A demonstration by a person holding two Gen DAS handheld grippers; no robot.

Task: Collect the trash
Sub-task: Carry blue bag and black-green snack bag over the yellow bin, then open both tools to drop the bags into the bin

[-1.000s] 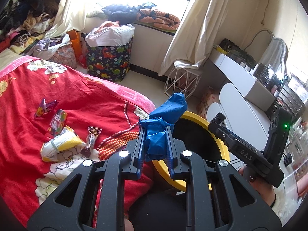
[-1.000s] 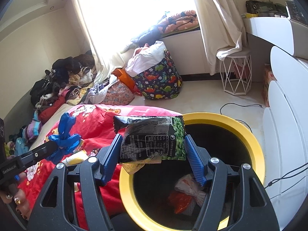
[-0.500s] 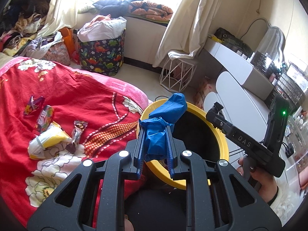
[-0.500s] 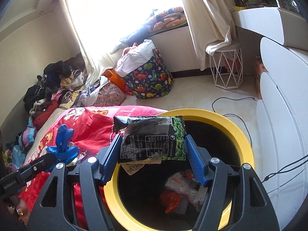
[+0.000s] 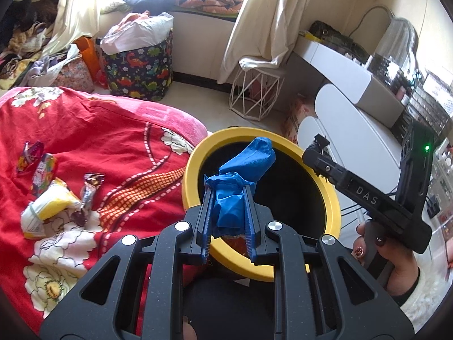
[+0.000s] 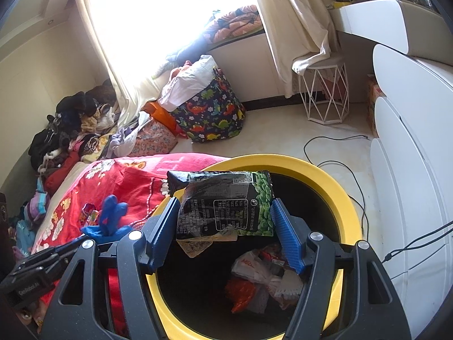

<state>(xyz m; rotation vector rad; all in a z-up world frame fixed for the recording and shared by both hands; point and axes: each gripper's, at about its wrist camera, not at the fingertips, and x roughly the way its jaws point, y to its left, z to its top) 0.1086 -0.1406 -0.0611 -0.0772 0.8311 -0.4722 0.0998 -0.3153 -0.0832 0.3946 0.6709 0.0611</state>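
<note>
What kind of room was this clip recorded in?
Most likely a lived-in bedroom: a bed with a red floral blanket, a heap of clothes against the wall, and a curtained window with bedding folded on its sill. A dinosaur-print laundry bag sits on the floor beside the bed.

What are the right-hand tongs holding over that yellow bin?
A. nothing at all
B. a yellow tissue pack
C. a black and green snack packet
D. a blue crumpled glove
C: the right tongs are clamped on a black and green snack packet above the yellow bin; the blue glove is in the left tongs.
</note>
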